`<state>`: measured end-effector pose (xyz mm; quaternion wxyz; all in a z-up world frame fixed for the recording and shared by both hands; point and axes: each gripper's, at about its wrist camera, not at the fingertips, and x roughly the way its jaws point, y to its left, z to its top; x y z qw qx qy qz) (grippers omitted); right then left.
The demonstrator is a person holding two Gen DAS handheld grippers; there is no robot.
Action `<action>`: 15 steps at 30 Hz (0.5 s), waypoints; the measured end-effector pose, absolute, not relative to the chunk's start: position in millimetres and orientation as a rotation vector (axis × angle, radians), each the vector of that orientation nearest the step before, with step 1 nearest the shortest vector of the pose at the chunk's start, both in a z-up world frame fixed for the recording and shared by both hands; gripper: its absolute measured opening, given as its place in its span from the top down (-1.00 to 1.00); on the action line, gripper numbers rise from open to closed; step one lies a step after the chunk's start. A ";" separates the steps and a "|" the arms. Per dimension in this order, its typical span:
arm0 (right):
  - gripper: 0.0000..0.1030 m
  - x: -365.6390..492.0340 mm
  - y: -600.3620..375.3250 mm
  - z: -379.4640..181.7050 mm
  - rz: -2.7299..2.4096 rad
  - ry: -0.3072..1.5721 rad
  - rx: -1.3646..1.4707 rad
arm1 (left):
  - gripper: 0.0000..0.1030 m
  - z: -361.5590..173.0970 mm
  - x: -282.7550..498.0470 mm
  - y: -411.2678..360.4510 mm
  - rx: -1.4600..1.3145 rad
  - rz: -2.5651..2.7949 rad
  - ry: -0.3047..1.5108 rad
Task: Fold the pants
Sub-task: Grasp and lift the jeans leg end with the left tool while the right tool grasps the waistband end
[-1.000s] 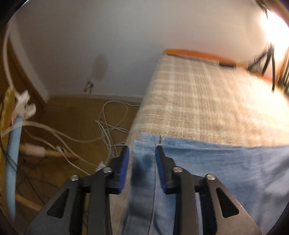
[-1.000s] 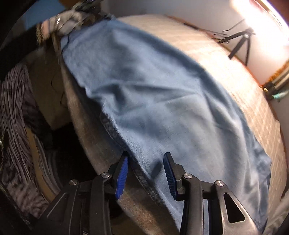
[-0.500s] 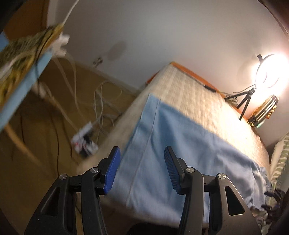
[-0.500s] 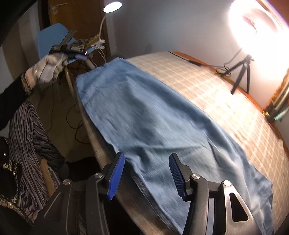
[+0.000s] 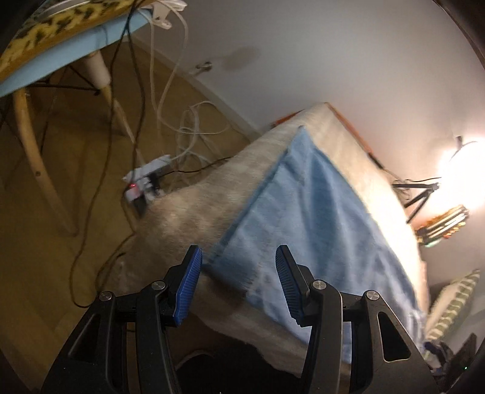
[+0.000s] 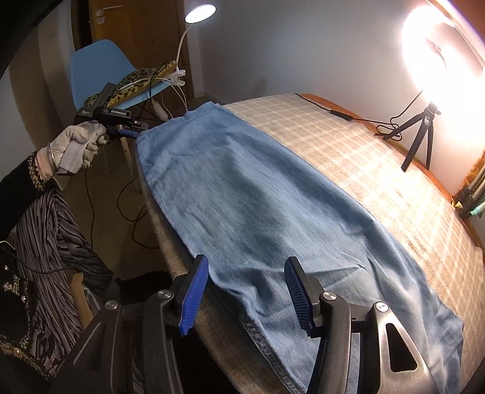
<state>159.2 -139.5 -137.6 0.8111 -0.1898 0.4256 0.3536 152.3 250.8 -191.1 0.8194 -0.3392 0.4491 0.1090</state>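
Light blue denim pants [image 6: 257,197] lie flat and lengthwise on a table with a beige checked cloth [image 6: 363,151]. My right gripper [image 6: 247,291] is open and empty, above the pants' near edge by the table's front side. My left gripper [image 5: 238,283] is open and empty, held off the far end of the pants [image 5: 318,218], just outside their corner. In the right wrist view the left gripper [image 6: 121,128] shows in a gloved hand beside the pants' far corner.
A blue chair [image 6: 97,66] with a leopard cushion stands past the table's far end. Cables and a power strip [image 5: 145,185] lie on the floor. A ring light on a tripod [image 6: 424,127] stands on the table's right side. A desk lamp [image 6: 200,13] is clipped to the chair.
Both grippers let go of the pants, opened wide and drew back and up. The pants now lie flat on the table.
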 end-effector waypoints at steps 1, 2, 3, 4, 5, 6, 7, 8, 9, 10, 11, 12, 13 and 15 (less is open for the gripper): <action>-0.06 159.4 -139.8 -138.0 0.752 0.911 -0.408 | 0.04 -193.7 152.6 251.7 -0.738 0.231 0.958; -0.06 159.9 -139.8 -138.4 0.751 0.913 -0.408 | 0.04 -195.0 152.6 252.0 -0.758 0.213 0.949; -0.06 160.3 -139.8 -138.5 0.752 0.914 -0.406 | 0.04 -194.9 151.1 252.7 -0.763 0.202 0.944; -0.06 161.0 -139.9 -138.3 0.754 0.914 -0.403 | 0.04 -194.6 152.0 251.1 -0.763 0.196 0.943; -0.06 161.7 -139.6 -138.0 0.753 0.913 -0.401 | 0.05 -192.7 152.7 247.8 -0.751 0.204 0.939; -0.06 162.3 -139.2 -138.1 0.753 0.913 -0.401 | 0.05 -191.4 152.9 245.1 -0.743 0.197 0.935; -0.06 162.4 -138.6 -137.9 0.752 0.912 -0.398 | 0.05 -190.7 156.2 240.4 -0.740 0.173 0.935; -0.06 162.3 -138.3 -137.5 0.753 0.912 -0.394 | 0.05 -190.9 158.1 237.9 -0.744 0.150 0.939; -0.06 162.3 -138.2 -137.2 0.753 0.912 -0.391 | 0.05 -192.7 161.0 234.7 -0.747 0.127 0.945; -0.06 162.4 -137.7 -136.9 0.752 0.912 -0.389 | 0.05 -193.9 165.7 228.2 -0.737 0.108 0.954; -0.06 162.3 -137.5 -137.2 0.750 0.913 -0.389 | 0.04 -193.0 168.2 224.2 -0.711 0.113 0.952; -0.06 162.5 -136.9 -137.2 0.748 0.914 -0.389 | -0.01 -192.0 172.0 220.5 -0.684 0.118 0.954; -0.06 162.9 -135.8 -136.8 0.746 0.917 -0.384 | -0.12 -191.9 177.3 217.9 -0.673 0.118 0.948; -0.06 164.0 -134.7 -136.5 0.748 0.921 -0.375 | -0.12 -192.7 181.5 217.3 -0.685 0.128 0.923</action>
